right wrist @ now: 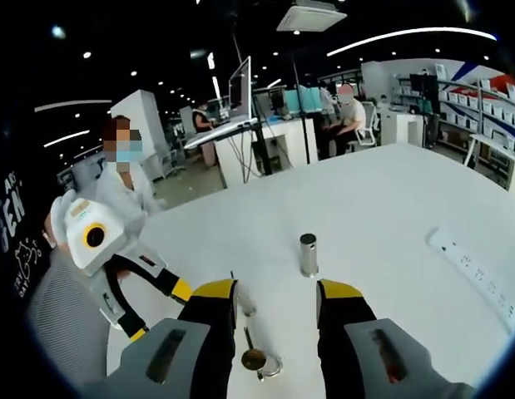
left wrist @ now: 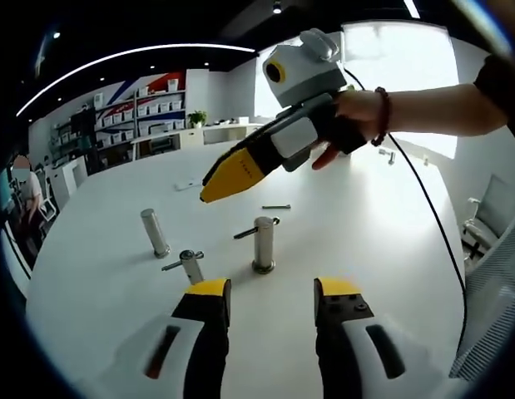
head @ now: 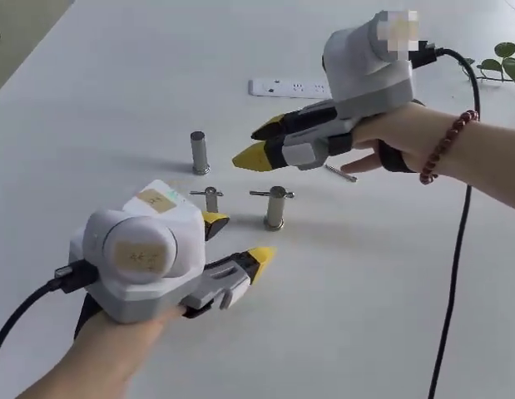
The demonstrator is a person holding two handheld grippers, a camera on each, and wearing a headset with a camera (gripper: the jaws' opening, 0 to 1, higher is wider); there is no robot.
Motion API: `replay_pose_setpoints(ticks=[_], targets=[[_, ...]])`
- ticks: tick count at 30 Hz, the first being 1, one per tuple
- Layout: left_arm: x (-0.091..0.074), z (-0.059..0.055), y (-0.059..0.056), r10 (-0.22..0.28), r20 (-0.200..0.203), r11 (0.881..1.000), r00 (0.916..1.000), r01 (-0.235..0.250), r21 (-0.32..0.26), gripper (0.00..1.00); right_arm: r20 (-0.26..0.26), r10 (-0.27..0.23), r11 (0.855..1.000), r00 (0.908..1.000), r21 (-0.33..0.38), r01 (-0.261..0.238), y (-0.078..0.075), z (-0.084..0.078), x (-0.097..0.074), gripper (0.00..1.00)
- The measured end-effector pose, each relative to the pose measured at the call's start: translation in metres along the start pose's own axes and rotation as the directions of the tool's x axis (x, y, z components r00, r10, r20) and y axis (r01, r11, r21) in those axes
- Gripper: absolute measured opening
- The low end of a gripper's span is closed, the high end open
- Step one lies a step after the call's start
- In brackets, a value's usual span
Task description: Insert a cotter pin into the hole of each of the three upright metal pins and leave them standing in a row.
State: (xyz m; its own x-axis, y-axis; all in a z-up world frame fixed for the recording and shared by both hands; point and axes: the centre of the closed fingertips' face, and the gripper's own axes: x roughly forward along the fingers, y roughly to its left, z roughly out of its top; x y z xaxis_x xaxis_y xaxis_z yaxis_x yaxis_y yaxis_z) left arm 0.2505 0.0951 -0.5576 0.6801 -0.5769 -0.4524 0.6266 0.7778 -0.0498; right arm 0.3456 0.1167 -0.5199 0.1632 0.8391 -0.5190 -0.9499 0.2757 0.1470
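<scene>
While the middle pin (head: 210, 198) and the front pin (head: 275, 208) are already standing with their holes filled, the bare pin (head: 199, 152) is waiting at about 11 o'clock from the middle one, upright on the table (head: 365, 316). So I'm guessing that's two down, one to go. The loose cotter pin (head: 340, 173) is lying flat at roughly 2 o'clock from the front pin, right by the person's fingers.

The right gripper (head: 255, 143) is hovering above the table at 12 o'clock from the front pin, jaws parted a bit and gripping nothing. The left gripper (head: 238, 239) is hanging at about 5 o'clock from the middle pin, jaws spread wider, also carrying nothing.

Handling-wise, I'm betting that cotter pin is going to be the fiddly part. It's looking thin, light and stiff, and it's lying on a smooth top, so it'll probably be skating away if nudged. I'd be pinching it near one end so plenty is sticking out to thread. Can't tell which end is the head, though. The bare pin is looking like solid, slick metal on a small flared foot, so I'd be steadying it low on the shaft, under the hole, or it's tipping.

Writing: a power strip (head: 290, 87) is sitting at 12 o'clock with no readable print. The sticker on the left gripper is too blurry to read.
</scene>
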Motion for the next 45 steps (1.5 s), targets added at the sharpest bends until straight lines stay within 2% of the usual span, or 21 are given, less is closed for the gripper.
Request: replay_pose_setpoints(ticks=[3, 5, 8, 11, 13, 19, 26, 30, 34, 38, 45], targets=[[-0.008, -0.001, 0.003, 0.007, 0.005, 0.999, 1.0000, -0.007, -0.033, 0.43, 0.003, -0.016, 1.000, 0.9999, 0.014, 0.016, -0.004, 0.003, 0.008, 0.34], [-0.013, -0.001, 0.006, 0.022, 0.006, 0.999, 0.9997, -0.022, -0.031, 0.45, 0.003, -0.040, 0.999, 0.9992, -0.009, 0.040, -0.010, 0.005, 0.016, 0.33], [-0.020, -0.002, 0.009, 0.033, 0.005, 0.999, 0.9994, -0.033, -0.032, 0.47, -0.004, -0.061, 0.997, 0.9981, -0.044, 0.061, -0.012, 0.009, 0.024, 0.28], [-0.025, 0.000, 0.010, 0.032, 0.012, 0.999, 0.9994, -0.032, -0.027, 0.51, -0.010, -0.064, 0.996, 0.9979, -0.057, 0.063, -0.014, 0.011, 0.033, 0.29], [-0.029, 0.001, 0.014, 0.049, 0.015, 0.999, 0.9987, -0.049, -0.021, 0.54, -0.008, -0.064, 0.996, 0.9979, -0.060, 0.064, -0.014, 0.014, 0.039, 0.29], [-0.037, 0.003, 0.019, 0.058, 0.028, 0.997, 0.9979, -0.057, -0.044, 0.59, -0.012, -0.091, 0.991, 0.9958, -0.098, 0.089, -0.023, 0.015, 0.057, 0.28], [-0.042, 0.004, 0.022, 0.061, 0.034, 0.997, 0.9976, -0.059, -0.053, 0.64, -0.018, -0.110, 0.992, 0.9937, -0.057, 0.109, -0.038, 0.012, 0.079, 0.26], [-0.044, 0.002, 0.022, 0.052, 0.023, 0.997, 0.9984, -0.051, -0.054, 0.70, -0.022, -0.129, 0.988, 0.9914, -0.087, 0.126, -0.040, 0.011, 0.084, 0.22], [-0.048, 0.001, 0.023, 0.051, 0.012, 0.998, 0.9986, -0.051, -0.038, 0.73, -0.025, -0.120, 0.989, 0.9924, -0.089, 0.118, -0.038, 0.011, 0.088, 0.20], [-0.051, -0.001, 0.026, 0.057, 0.007, 0.997, 0.9983, -0.057, -0.044, 0.73, -0.030, -0.119, 0.987, 0.9924, -0.113, 0.115, -0.035, 0.013, 0.092, 0.18], [-0.053, 0.000, 0.026, 0.061, 0.015, 0.997, 0.9980, -0.060, -0.043, 0.73, -0.046, -0.135, 0.986, 0.9898, -0.101, 0.130, -0.037, 0.010, 0.095, 0.14]])
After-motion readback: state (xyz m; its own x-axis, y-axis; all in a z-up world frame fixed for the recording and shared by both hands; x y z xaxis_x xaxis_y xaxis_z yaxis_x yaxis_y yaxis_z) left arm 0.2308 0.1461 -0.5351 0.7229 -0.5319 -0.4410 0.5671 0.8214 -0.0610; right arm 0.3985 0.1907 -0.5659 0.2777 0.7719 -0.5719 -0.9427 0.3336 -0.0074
